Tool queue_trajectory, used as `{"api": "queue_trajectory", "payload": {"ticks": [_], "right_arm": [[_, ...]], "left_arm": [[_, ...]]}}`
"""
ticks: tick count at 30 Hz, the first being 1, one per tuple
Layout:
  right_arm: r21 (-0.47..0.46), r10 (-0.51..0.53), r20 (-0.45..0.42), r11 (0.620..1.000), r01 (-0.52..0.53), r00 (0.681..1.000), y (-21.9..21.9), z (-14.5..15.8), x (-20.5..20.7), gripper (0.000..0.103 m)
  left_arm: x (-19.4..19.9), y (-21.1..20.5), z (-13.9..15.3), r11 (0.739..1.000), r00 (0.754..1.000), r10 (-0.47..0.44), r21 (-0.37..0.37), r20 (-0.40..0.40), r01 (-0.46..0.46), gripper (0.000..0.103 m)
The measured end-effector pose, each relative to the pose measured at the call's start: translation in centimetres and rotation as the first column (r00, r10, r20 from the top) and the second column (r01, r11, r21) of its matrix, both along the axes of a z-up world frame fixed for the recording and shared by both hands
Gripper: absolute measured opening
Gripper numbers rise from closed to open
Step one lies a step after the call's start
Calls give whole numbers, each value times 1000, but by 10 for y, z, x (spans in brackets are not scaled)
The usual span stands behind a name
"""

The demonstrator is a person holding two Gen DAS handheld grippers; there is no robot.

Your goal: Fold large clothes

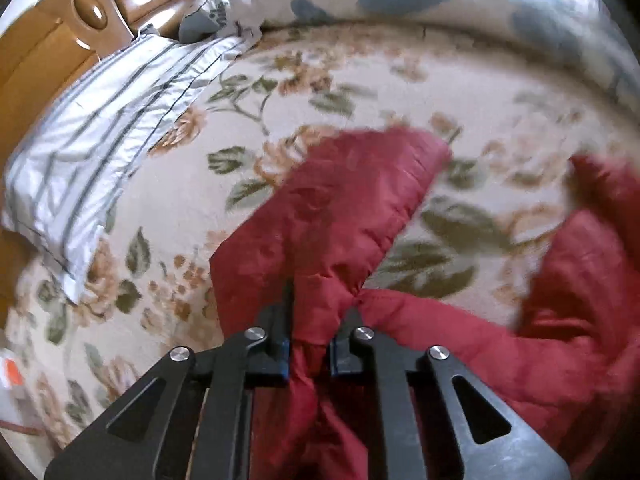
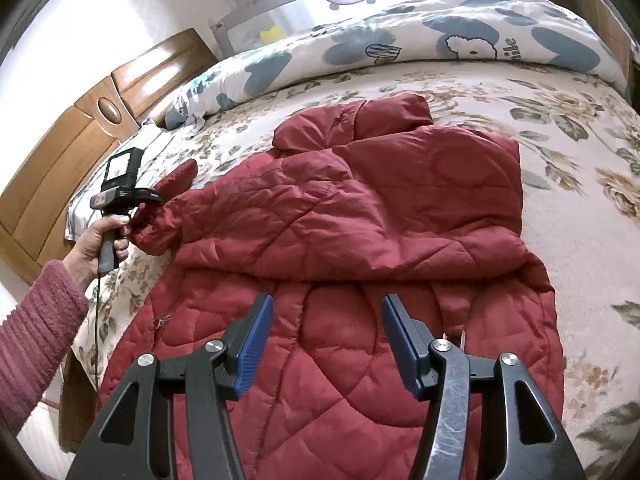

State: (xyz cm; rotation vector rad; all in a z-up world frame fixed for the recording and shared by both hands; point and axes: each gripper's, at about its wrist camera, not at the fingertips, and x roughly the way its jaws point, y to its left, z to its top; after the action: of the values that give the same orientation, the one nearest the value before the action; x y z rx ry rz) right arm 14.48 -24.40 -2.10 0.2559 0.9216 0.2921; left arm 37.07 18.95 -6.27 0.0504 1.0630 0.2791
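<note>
We see the left gripper (image 1: 314, 316) clamped on the red quilted jacket's (image 2: 340, 216) sleeve (image 1: 328, 216), while the right gripper (image 2: 327, 340) hovers above the jacket, fingers apart and empty.

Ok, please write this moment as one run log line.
left gripper: shut on jacket sleeve | right gripper: open, above red jacket | bed

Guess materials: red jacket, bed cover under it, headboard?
Red jacket: looks like thin woven nylon or polyester over padding; slight sheen, quilted stitch lines, puffy panels. Bed cover: soft matte fabric, floral print, possibly fleece; weave unclear. Headboard: varnished wood or wood veneer; glossy highlights, brown grain.
</note>
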Motion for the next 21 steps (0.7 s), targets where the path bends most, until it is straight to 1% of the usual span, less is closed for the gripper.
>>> {"api": "queue_trajectory", "payload": {"ticks": [2,5,8,11,14,17,20,21], "right_arm": [[10,-2,4,1000,2,1000,0,0,0,58],[17,-2,5,1000,2,1000,1,0,0,58],[24,0,0,1000,0,1000,3,-2,0,58],[31,3,-7,1000,-3,1000,4,-3,-1,58],[41,-2,-17,999,3,1000,3,-5,-2,58],[54,-14,-27,998,15,1000,-2,-6,-4,58],[68,-27,-30,997,29,999,-8,-6,-4,58],[72,-32,-30,997,34,999,-11,-5,-5,58]], "left_arm": [[-10,-3,17,998,999,-5,-65,51,9,9],[-30,-13,43,987,991,-29,-151,134,49,9],[-48,-28,66,967,977,-56,-231,206,104,9],[-65,-50,83,939,963,-86,-304,255,164,9],[-79,-75,94,917,951,-116,-337,288,213,9],[-90,-102,101,887,937,-148,-376,316,267,8],[-98,-126,107,866,919,-182,-385,349,318,8],[-99,-135,109,855,912,-198,-392,360,340,8]]}}
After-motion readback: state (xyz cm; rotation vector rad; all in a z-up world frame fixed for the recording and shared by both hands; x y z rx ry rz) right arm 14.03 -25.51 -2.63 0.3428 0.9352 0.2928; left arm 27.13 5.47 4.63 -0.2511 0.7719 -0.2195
